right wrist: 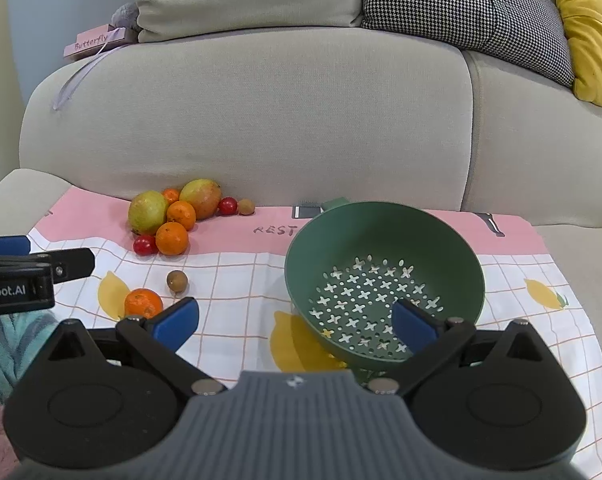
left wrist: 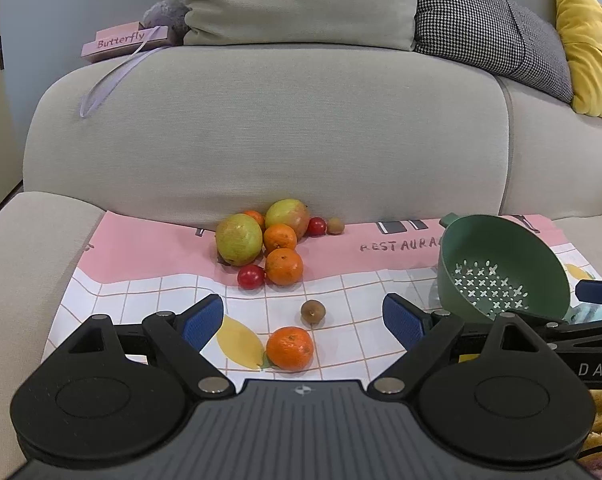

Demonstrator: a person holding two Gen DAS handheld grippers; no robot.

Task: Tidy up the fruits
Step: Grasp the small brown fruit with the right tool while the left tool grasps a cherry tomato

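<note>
Nearest the left wrist lens, the left gripper of black plastic held its 2 blue-padded fingers spread wide and released, gripping nothing. Between them on the cloth lay 1 lone dimpled orange tangerine, with 1 small brown round longan just beyond it. The right gripper was likewise released, its jaws wide apart and bare, hovering before the dark green plastic colander, a round bowl with 1 stub handle and cross-shaped holes punched through its floor; nothing lay inside it.

Against the sofa back sat the heap of fruit: 2 smooth green-yellow mangoes, 1 blushed red, 3 more tangerines, 2 glossy red cherry tomatoes and 1 second longan. That made 4 tangerines and 2 longans in all.

Everything rested on 1 pink-and-white checked picnic cloth printed with yellow lemons, spread over the seat of the beige woven-fabric sofa. Along the sofa top stood 3 cushions: 1 beige, 1 black-and-white houndstooth, 1 mustard yellow, and 1 pink box lettered "Butterfly"
</note>
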